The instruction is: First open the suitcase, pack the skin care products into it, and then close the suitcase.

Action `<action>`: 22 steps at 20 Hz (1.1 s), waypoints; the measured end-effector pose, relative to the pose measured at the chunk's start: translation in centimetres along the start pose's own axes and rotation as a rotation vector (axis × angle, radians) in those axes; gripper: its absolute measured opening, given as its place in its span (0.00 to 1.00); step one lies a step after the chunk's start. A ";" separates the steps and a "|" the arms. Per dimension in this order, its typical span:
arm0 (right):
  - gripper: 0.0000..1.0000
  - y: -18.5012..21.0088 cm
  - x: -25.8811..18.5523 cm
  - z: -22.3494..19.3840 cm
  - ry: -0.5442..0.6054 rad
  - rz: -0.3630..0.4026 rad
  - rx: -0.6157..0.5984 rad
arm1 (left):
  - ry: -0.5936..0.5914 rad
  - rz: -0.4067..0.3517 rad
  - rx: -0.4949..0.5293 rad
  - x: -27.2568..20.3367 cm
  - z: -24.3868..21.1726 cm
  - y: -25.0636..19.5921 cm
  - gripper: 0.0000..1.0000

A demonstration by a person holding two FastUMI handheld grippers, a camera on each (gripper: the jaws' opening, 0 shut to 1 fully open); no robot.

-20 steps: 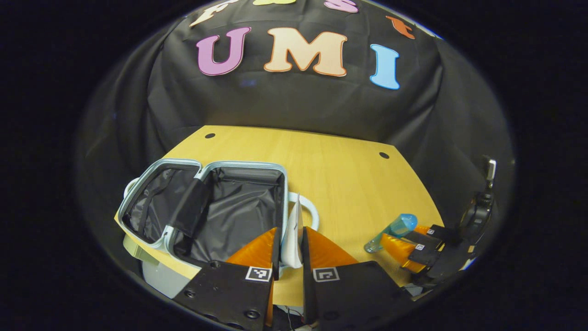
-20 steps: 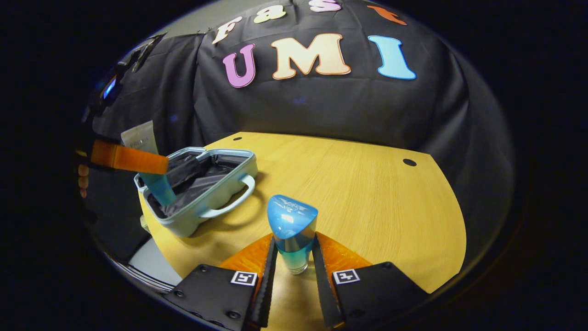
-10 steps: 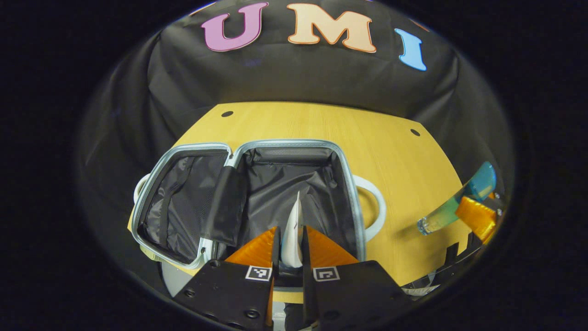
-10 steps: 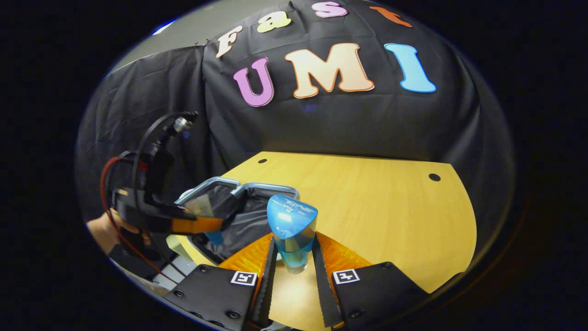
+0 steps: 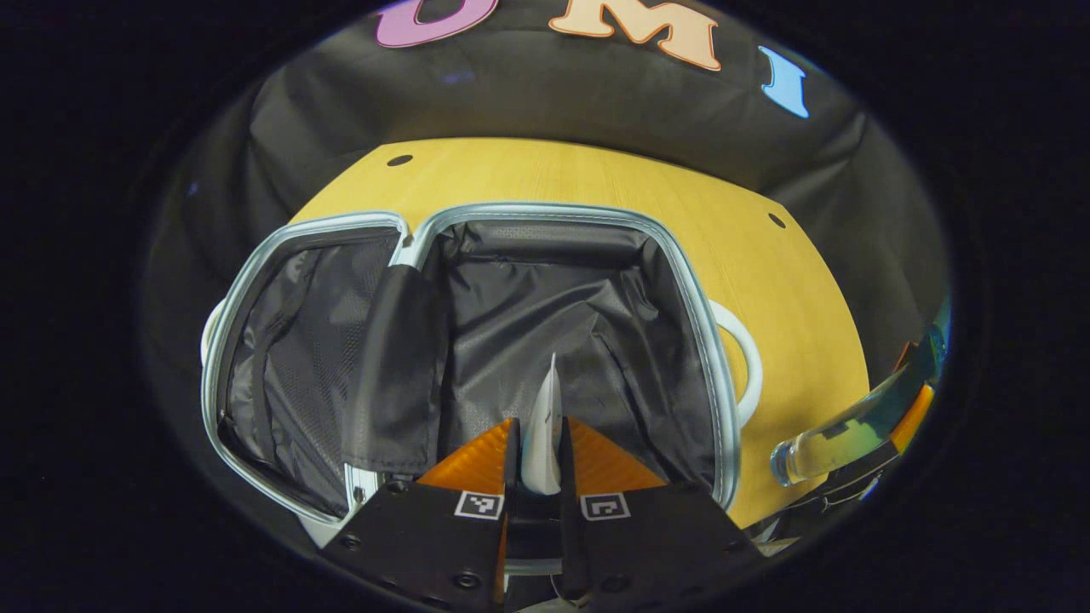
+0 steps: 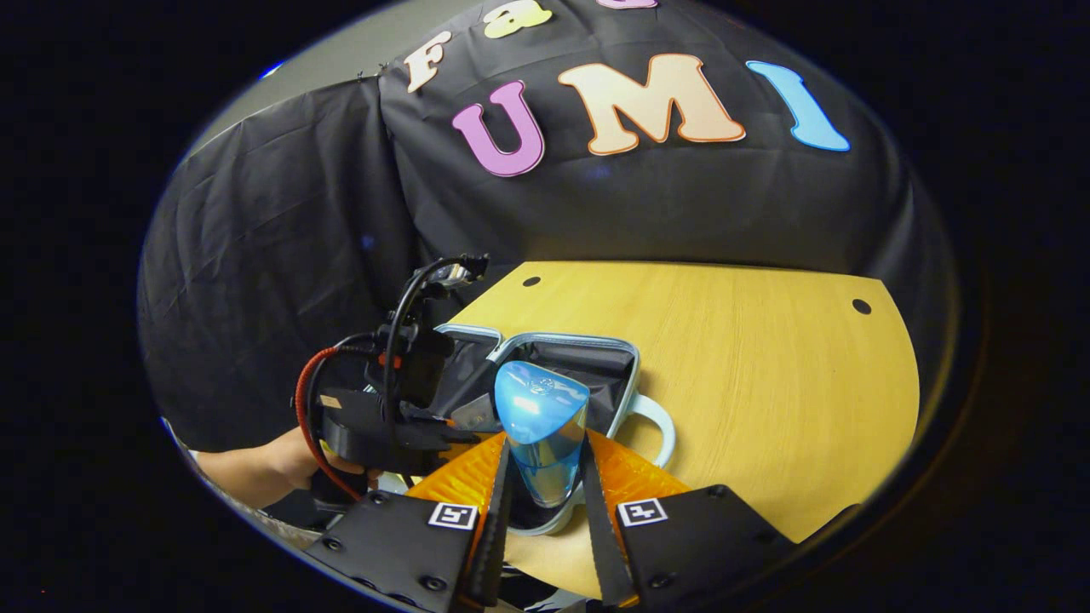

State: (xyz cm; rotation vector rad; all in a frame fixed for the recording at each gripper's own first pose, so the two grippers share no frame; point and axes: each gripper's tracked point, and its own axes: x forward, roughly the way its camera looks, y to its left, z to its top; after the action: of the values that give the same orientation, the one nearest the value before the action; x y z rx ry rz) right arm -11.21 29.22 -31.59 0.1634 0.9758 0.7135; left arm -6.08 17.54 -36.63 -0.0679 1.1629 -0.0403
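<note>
Left claw (image 5: 538, 455) hides the white tube's (image 5: 543, 426) lower end.

Left gripper (image 5: 536, 464) has its fingers squeezed nearly together with something thin pinched between them, the right gripper (image 6: 542, 494) has its fingers clamped on both sides of what it's carrying, and a bare forearm (image 6: 255, 472) holds the left one.

blue bottle (image 5: 860, 421) runs off the left gripper view's edge.

No legible text, labels or numbers on any object.
</note>
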 end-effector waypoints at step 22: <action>0.42 1.7 10.1 -8.7 0.279 -0.161 0.125 | -0.215 -0.028 -0.067 -3.8 6.1 11.0 0.76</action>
State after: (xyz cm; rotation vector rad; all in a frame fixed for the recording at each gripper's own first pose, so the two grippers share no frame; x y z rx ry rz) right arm -15.36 35.21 -42.89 0.0944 1.2861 0.5352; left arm -1.99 29.00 -31.59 -0.1449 0.9482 -0.0181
